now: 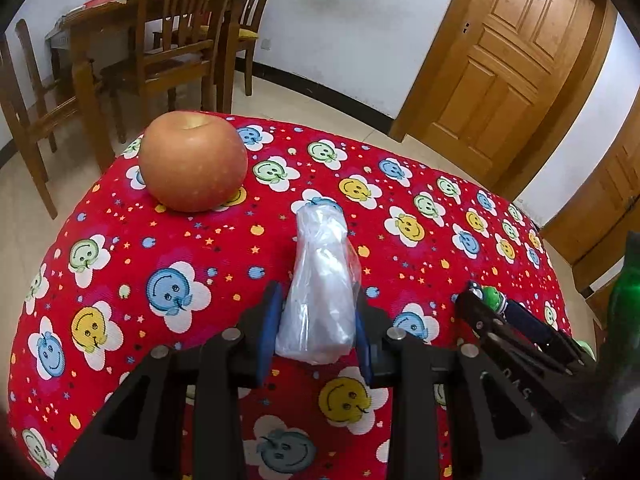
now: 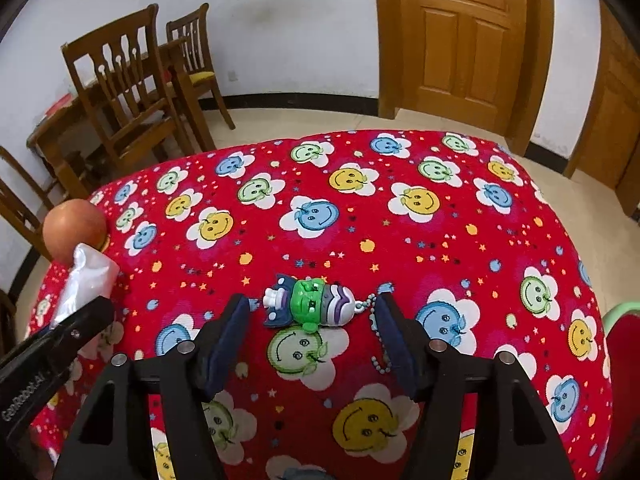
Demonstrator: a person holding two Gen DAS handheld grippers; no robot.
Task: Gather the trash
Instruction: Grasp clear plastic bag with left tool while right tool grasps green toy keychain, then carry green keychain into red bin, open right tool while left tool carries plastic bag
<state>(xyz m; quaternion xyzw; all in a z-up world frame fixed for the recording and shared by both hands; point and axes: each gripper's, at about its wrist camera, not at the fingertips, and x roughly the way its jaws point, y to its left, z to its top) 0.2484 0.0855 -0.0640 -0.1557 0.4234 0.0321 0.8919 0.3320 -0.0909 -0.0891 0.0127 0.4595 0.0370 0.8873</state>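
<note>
A crumpled clear plastic bag (image 1: 318, 284) sits between the blue pads of my left gripper (image 1: 318, 312), which is shut on it over the red smiley tablecloth (image 1: 120, 264). The bag also shows in the right wrist view (image 2: 86, 280). My right gripper (image 2: 312, 316) is open, its pads on either side of a small green and purple toy figure keychain (image 2: 310, 304) lying on the cloth. The toy and right gripper show at the right of the left wrist view (image 1: 494, 300).
An apple (image 1: 193, 161) stands on the cloth's far left, also in the right wrist view (image 2: 74, 230). Wooden chairs (image 2: 128, 92) and a dining table stand beyond. A wooden door (image 2: 460, 36) is behind. A green object (image 1: 624, 300) is at the right edge.
</note>
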